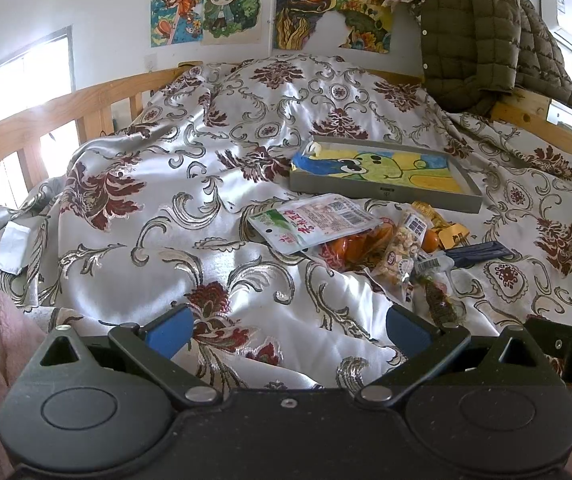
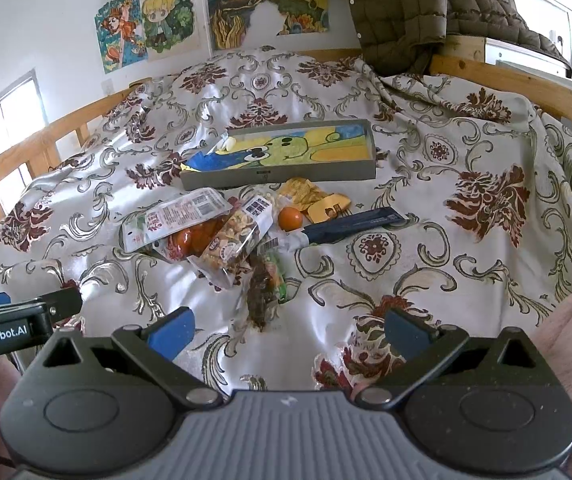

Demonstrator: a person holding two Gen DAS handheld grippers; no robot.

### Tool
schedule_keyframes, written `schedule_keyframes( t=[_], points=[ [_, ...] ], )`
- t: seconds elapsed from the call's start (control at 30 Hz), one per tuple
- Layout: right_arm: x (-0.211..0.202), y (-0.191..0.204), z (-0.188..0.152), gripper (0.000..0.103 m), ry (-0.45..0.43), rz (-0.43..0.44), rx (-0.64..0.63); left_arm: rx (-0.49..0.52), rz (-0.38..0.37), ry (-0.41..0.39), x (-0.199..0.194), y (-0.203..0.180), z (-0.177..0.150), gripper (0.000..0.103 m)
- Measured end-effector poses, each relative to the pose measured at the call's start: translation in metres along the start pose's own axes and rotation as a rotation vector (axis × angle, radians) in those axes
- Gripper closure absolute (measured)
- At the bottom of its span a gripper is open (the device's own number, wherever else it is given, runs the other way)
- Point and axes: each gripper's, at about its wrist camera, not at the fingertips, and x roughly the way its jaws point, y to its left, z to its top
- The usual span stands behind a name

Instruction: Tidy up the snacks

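Both tongs gaping and empty, snacks heaped mid-bed before the tray.

The left tongs (image 1: pixel 286 330) and right tongs (image 2: pixel 286 332) should take the nearest dark packet (image 2: pixel 262 284) first; beyond lie roughly seven snacks (image 2: pixel 222 236), one tray (image 2: pixel 278 172).

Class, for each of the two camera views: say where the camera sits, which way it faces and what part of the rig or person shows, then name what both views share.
Left wrist: sits on the left gripper, facing across the bed toward the grey tray; the right gripper's edge shows at right.
Right wrist: sits on the right gripper, facing the same way, snack pile ahead; the left gripper shows at left.
Shared: tray, snacks, wall drawings, both grippers open.
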Motion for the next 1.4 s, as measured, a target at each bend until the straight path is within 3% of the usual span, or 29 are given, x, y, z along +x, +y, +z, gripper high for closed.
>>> schedule_keyframes(
  t=[1.4],
  points=[
    [-0.0005,0.0005,0.0007,0.000,0.010,0.000,0.001,-0.004,-0.002,0.005,0.0003,0.0007,0.0006,0.001]
  ],
)
